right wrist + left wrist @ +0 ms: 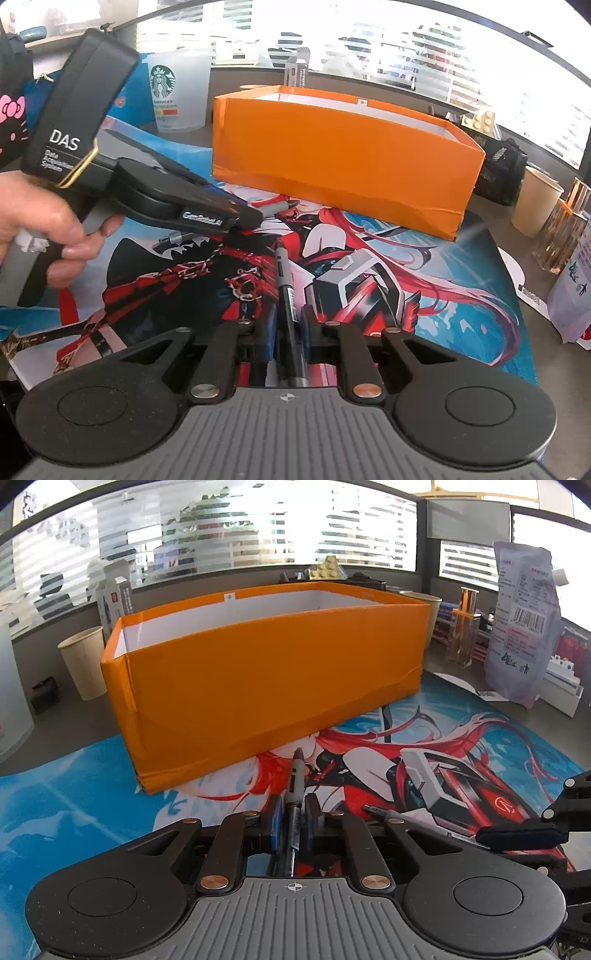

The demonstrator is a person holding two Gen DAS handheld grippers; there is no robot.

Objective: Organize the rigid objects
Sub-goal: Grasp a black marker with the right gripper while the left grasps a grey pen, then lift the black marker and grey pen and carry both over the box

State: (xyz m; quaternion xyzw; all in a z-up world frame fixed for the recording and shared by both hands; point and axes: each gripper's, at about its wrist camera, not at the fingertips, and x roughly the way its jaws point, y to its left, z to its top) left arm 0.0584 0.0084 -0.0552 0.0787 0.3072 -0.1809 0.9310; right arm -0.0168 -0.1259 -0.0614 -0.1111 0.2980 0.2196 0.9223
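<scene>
**Black pens, one in each claw**

Left wrist view: left claw (293,818) is closed tight on a pen (295,794), tip pointing ahead at the orange box (266,672).

Right wrist view: right claw (289,332) grips another pen (290,310); box (343,155) lies beyond.

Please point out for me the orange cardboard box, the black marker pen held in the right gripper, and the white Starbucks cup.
Orange cardboard box (343,162): right wrist view, on its long front wall.
Black marker pen (290,306): right wrist view, on its barrel, between the blue pads.
White Starbucks cup (181,92): right wrist view, on its side, beside the logo.
</scene>
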